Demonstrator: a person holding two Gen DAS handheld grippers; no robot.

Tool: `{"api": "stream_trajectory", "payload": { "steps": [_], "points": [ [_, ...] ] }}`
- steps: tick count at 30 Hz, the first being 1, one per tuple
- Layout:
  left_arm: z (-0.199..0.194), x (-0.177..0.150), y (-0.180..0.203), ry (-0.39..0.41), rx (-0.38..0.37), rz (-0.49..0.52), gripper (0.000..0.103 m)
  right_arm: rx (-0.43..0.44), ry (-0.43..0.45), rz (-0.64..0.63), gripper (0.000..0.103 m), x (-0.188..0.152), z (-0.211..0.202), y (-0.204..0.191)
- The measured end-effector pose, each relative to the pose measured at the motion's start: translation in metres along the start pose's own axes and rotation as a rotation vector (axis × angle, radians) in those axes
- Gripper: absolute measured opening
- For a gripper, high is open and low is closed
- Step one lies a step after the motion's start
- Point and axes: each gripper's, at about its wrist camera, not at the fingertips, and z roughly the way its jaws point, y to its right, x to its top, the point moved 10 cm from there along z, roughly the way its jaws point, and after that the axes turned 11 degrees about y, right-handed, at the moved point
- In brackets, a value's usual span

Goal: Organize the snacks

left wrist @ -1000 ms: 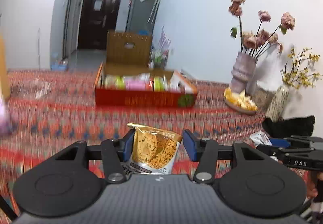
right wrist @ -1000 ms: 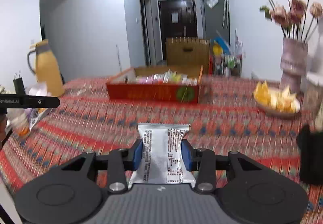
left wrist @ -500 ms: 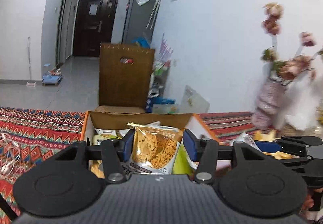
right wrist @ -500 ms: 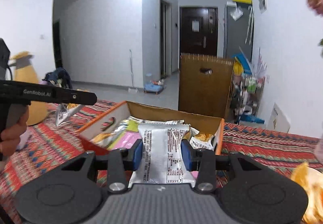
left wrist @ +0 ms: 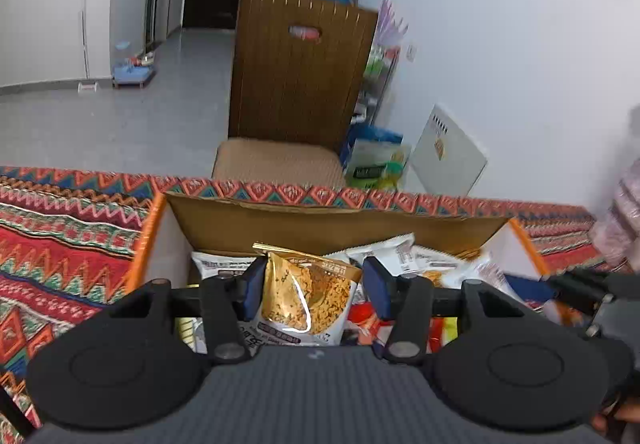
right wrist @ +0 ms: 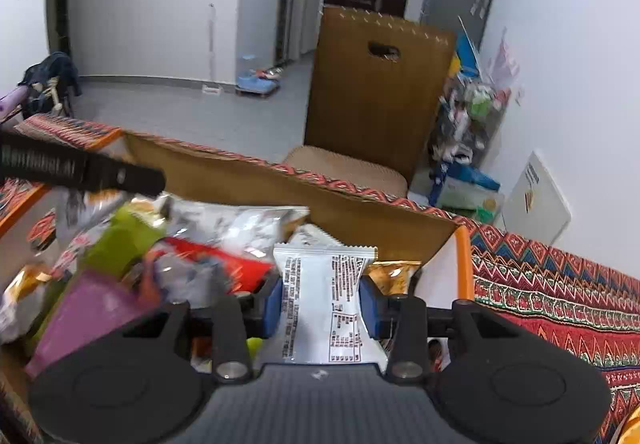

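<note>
My left gripper (left wrist: 314, 290) is shut on a gold snack bag (left wrist: 306, 302) and holds it over the open cardboard box (left wrist: 332, 224), which has orange rims and holds several snack packets. My right gripper (right wrist: 320, 308) is shut on a white snack packet (right wrist: 326, 304) with printed text, held over the right end of the same box (right wrist: 462, 256). The left gripper also shows in the right wrist view (right wrist: 80, 169) as a black bar at the left. Part of the right gripper shows in the left wrist view (left wrist: 592, 292) at the right edge.
The box stands on a red patterned tablecloth (left wrist: 60, 240), near the table's far edge. A wooden chair (left wrist: 300, 75) stands just behind that edge. A pink vase (left wrist: 618, 219) is at the right. Clutter and a white panel (right wrist: 536, 199) lean by the wall.
Both grippers have moved forward across the table with their packets, from well in front of the box to right over it. The cameras now tilt down into the box.
</note>
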Motion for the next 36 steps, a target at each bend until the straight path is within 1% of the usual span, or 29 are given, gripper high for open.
{"api": "stream_trajectory", "payload": {
  "steps": [1, 2, 3, 4, 5, 6, 7, 8, 10, 16, 18, 21, 24, 25, 26, 28, 31, 32, 34, 36],
  "points": [
    [0.008, -0.002, 0.000, -0.017, 0.007, 0.007, 0.053, -0.007, -0.011, 0.010, 0.040, 0.000, 0.006, 0.005],
    [0.013, -0.003, -0.001, -0.019, 0.013, 0.006, 0.056, -0.012, -0.020, 0.025, 0.040, -0.001, 0.009, 0.009],
    [0.017, -0.002, -0.002, -0.002, 0.014, -0.006, 0.059, -0.011, -0.029, 0.043, 0.041, -0.002, 0.013, 0.012],
    [0.019, -0.002, -0.001, 0.006, -0.001, -0.007, 0.070, -0.007, -0.040, 0.066, 0.045, -0.004, 0.016, 0.015],
    [0.021, -0.003, 0.001, 0.007, -0.024, 0.000, 0.076, -0.004, -0.049, 0.082, 0.046, -0.006, 0.019, 0.017],
    [0.021, -0.004, 0.003, 0.010, -0.036, 0.008, 0.076, -0.008, -0.044, 0.086, 0.046, -0.006, 0.018, 0.018],
    [0.020, -0.003, 0.005, 0.017, -0.037, 0.014, 0.076, -0.011, -0.034, 0.081, 0.049, -0.006, 0.015, 0.017],
    [0.018, -0.003, 0.006, 0.026, -0.037, 0.021, 0.078, -0.015, -0.020, 0.066, 0.056, -0.004, 0.013, 0.015],
    [0.014, -0.003, 0.007, 0.036, -0.035, 0.025, 0.080, -0.029, -0.003, 0.050, 0.060, 0.001, 0.010, 0.016],
    [-0.013, 0.008, 0.006, 0.045, -0.012, 0.029, 0.082, -0.028, 0.028, 0.060, 0.060, 0.021, -0.013, 0.022],
    [-0.026, 0.013, 0.006, 0.056, -0.006, 0.029, 0.082, -0.035, 0.039, 0.055, 0.060, 0.028, -0.028, 0.022],
    [-0.056, 0.023, 0.009, 0.069, 0.002, 0.024, 0.083, -0.029, 0.059, 0.066, 0.065, 0.037, -0.057, 0.022],
    [-0.096, 0.027, 0.015, 0.100, 0.013, 0.031, 0.088, -0.036, 0.086, 0.068, 0.077, 0.045, -0.092, 0.023],
    [-0.109, 0.026, 0.019, 0.106, 0.014, 0.048, 0.091, -0.039, 0.099, 0.072, 0.086, 0.047, -0.108, 0.023],
    [-0.125, 0.024, 0.024, 0.116, 0.015, 0.068, 0.097, -0.040, 0.111, 0.077, 0.090, 0.048, -0.121, 0.022],
    [-0.154, 0.019, 0.031, 0.125, 0.022, 0.097, 0.103, -0.038, 0.135, 0.080, 0.090, 0.051, -0.154, 0.020],
    [-0.204, 0.007, 0.042, 0.141, 0.027, 0.105, 0.103, -0.035, 0.165, 0.078, 0.092, 0.051, -0.200, 0.016],
    [-0.222, 0.002, 0.046, 0.149, 0.017, 0.103, 0.103, -0.031, 0.182, 0.079, 0.095, 0.050, -0.217, 0.014],
    [-0.255, -0.007, 0.052, 0.163, 0.016, 0.106, 0.103, -0.022, 0.220, 0.078, 0.099, 0.045, -0.252, 0.008],
    [-0.289, -0.018, 0.059, 0.194, 0.013, 0.115, 0.103, -0.011, 0.249, 0.063, 0.100, 0.038, -0.285, 0.000]
  ]
}}
